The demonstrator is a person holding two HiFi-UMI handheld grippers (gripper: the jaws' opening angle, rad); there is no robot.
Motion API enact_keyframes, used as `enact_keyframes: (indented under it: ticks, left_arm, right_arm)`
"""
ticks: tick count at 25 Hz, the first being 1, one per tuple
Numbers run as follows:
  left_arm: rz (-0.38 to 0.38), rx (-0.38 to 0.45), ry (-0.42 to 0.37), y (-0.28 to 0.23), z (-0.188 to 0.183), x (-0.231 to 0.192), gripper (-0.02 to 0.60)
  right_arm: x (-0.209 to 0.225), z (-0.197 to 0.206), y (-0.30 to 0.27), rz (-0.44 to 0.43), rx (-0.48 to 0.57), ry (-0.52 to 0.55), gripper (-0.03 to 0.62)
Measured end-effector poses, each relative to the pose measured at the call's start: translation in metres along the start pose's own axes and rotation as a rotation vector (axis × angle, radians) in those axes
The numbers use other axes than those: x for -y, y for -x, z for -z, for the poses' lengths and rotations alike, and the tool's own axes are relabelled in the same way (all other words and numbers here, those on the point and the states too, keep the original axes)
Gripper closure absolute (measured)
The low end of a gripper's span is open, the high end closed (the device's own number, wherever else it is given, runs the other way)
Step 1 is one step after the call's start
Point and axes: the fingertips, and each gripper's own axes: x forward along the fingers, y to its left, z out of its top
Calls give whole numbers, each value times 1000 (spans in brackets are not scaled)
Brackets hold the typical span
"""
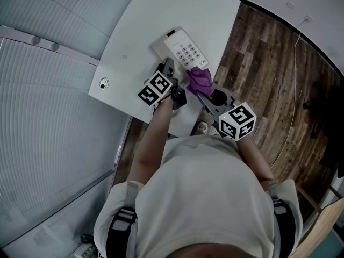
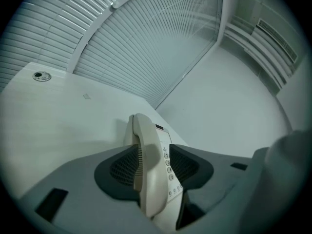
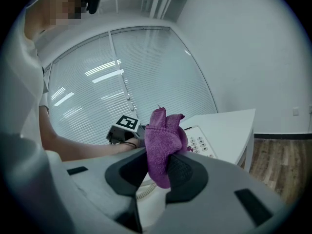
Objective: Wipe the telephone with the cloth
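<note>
**Operator:** Report the right gripper (image 3: pixel 158 169).

**Inspector:** The jaws are closed on the purple cloth (image 3: pixel 163 133). The cloth is pinched low and bunches up above the pads (a folded wad, not spread flat). In the head view it sits at the near right end of the telephone (image 1: pixel 185 50), over the keypad (image 1: pixel 188 51). Whether it touches the keys cannot be confirmed.

**Operator:** And the left gripper (image 1: pixel 167 67)?

**Inspector:** The jaws are partly apart and straddle the cream handset (image 2: pixel 148 165). The handset stands between the pads, closest to the left one. The pads do not clamp it.

**Operator:** Where is the telephone?

**Inspector:** It lies flat on the white table (image 1: pixel 161 15), just beyond both grippers, with the handset side to the left and the keypad to the right. A coiled cord (image 3: pixel 141 191) shows below the right gripper's jaws.

**Operator:** What lies beyond it?

**Inspector:** A small round fitting (image 1: pixel 104 83) sits at the table's left corner, well apart from the telephone. Closed blinds (image 2: pixel 161 38) stand behind the table. A wood floor (image 1: pixel 269 63) lies to its right.
</note>
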Motion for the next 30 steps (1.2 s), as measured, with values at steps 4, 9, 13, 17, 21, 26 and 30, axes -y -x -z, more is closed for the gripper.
enact_keyframes:
  ticks: [4,9,13,17,21,26,30]
  left_arm:
    - [24,-1,-14,17,4,3,399]
    - [60,-16,-98,39,8,14,467]
    - [87,-52,-154,57,18,22,540]
    - [99,-100,-214,78,30,20,559]
    - [129,-166,-292,102,41,23,560]
    - [192,-235,-325,126,49,16,560]
    - [240,-278,-335,145,52,8,560]
  right_arm:
    - [-1,0,1,13,8,9,493]
    - [-1,-1,3,57,14,13,493]
    - [1,0,7,87,20,5,492]
    - [-4,3,8,113,22,3,493]
    - [-16,1,13,134,33,-4,493]
    - [-38,8,9,158,42,-10,493]
    - [-56,13,7,195,54,-16,493]
